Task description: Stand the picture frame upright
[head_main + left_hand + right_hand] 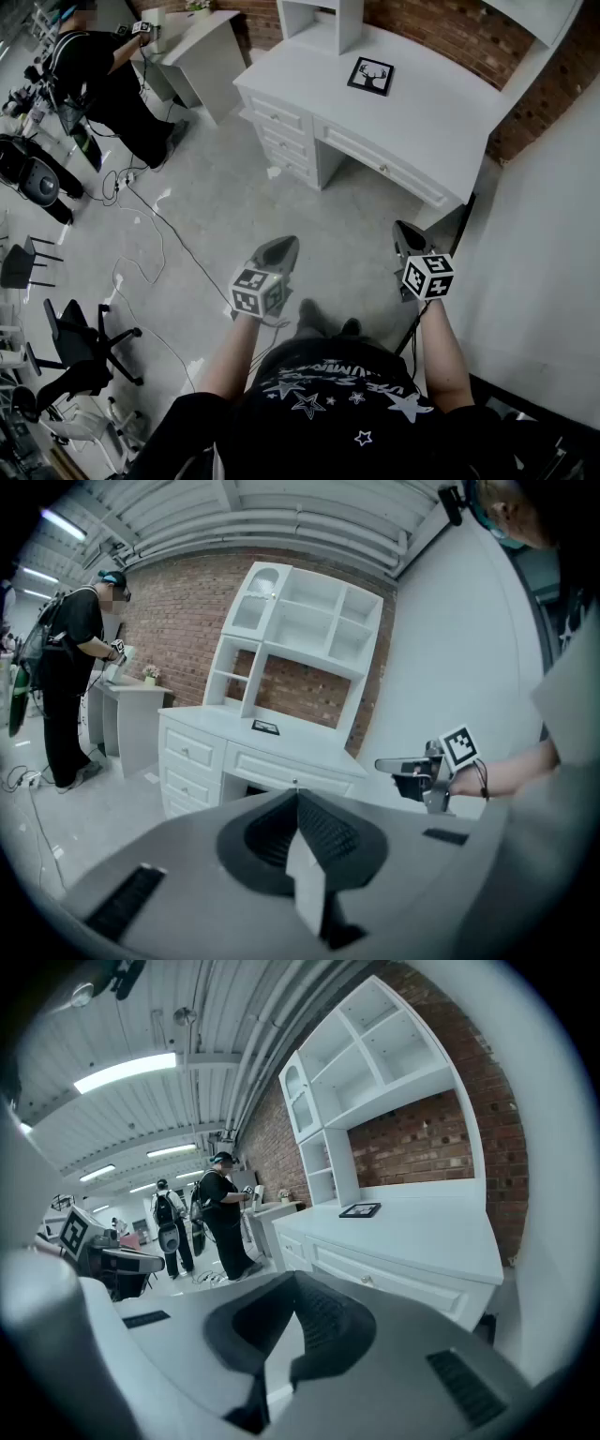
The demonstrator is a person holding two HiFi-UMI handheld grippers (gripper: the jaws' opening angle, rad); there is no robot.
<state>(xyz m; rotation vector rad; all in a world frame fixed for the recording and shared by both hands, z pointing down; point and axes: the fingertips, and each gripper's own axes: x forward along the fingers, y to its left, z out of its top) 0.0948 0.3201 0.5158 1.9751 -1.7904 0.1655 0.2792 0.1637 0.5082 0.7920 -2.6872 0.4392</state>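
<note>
On one desk [441, 122], one picture frame [370, 76] flat, left tongs [278, 249], right tongs [407, 236], both closed, empty.

Black picture frame [370, 76] with deer silhouette, lying flat on white desk [441, 112], near the hutch

Black T-shirt [328, 398], white stars and lettering across chest; short black sleeves. Left gripper [284, 246], right gripper [403, 231]: grey tapered shells, dark ribbed pads [323, 829]. Cube [255, 291] on each: white faces, black square markers. Dark band [484, 780] on right wrist.
</note>
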